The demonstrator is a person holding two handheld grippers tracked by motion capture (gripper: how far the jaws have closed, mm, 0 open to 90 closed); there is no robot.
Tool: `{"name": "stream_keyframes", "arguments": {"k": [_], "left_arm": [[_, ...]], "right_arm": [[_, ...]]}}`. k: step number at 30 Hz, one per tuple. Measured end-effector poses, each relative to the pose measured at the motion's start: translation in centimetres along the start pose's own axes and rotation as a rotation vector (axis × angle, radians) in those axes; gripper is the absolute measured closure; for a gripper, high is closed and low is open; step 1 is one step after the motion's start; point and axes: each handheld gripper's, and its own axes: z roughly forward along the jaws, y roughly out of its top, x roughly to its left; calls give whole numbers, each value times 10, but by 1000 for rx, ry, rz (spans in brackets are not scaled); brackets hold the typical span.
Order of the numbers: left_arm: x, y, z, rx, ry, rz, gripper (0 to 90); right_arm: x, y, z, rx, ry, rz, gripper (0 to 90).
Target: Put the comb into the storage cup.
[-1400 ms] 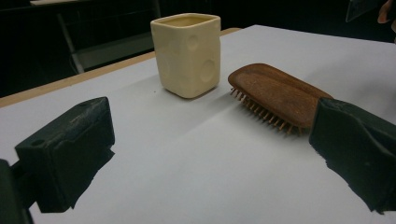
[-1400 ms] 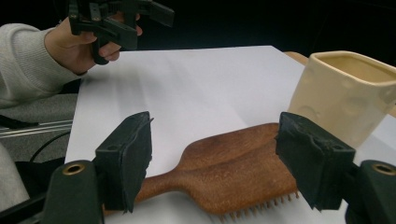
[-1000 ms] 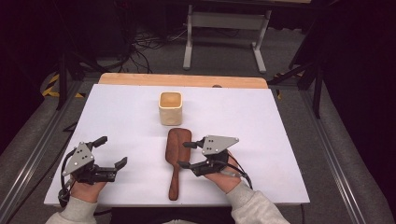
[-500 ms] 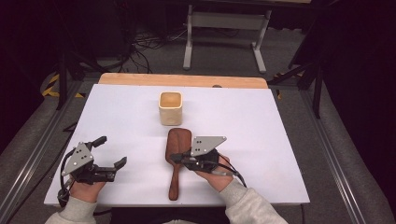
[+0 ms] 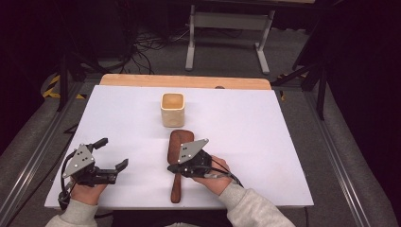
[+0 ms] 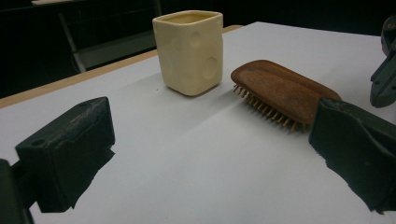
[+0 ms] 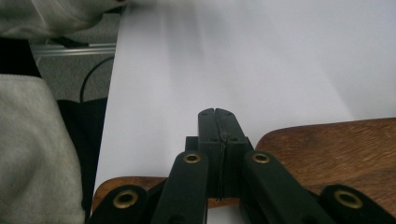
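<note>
Right tongs (image 5: 173,166) clenched, jaws pressed together over the wooden hairbrush's (image 5: 179,144) neck, gripping nothing. Hairbrush flat mid-desk (image 5: 265,142), toward the near edge. Left tongs (image 5: 113,153) released, empty.

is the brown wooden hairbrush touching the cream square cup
Apart. The left gripper view shows bare white table between the brown wooden hairbrush and the cream square cup.
</note>
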Motion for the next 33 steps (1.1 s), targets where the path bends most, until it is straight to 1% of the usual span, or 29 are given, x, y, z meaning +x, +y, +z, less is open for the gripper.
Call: {"name": "stream_keyframes", "arguments": {"k": [1,2,3,5,8,10,11,15,18,19,26,29,33], "left_arm": [[0,0,0,0,0,0,12],[0,0,0,0,0,0,12],[0,0,0,0,0,0,12],[0,0,0,4,-1,0,12],[0,0,0,5,-1,0,12],[0,0,0,5,0,0,12],[0,0,0,4,0,-1,12],[0,0,0,6,-1,0,12],[0,0,0,5,-1,0,12],[0,0,0,5,0,-1,12],[0,0,1,3,-1,-1,12],[0,0,0,6,-1,-1,12],[0,0,0,6,-1,-1,12]], "right_arm": [[0,0,2,12,5,3,899],[0,0,6,43,8,-3,899],[0,0,6,43,8,-3,899],[0,0,9,65,15,-9,899],[1,2,16,118,31,-17,899],[2,3,18,127,30,-17,899],[2,3,19,140,32,-25,899],[5,4,25,196,43,-23,899],[5,3,27,218,49,-22,899],[5,2,27,232,46,-15,900],[5,0,28,263,48,-9,899],[4,-1,27,268,49,-16,899],[4,-2,24,277,42,-8,899]]}}
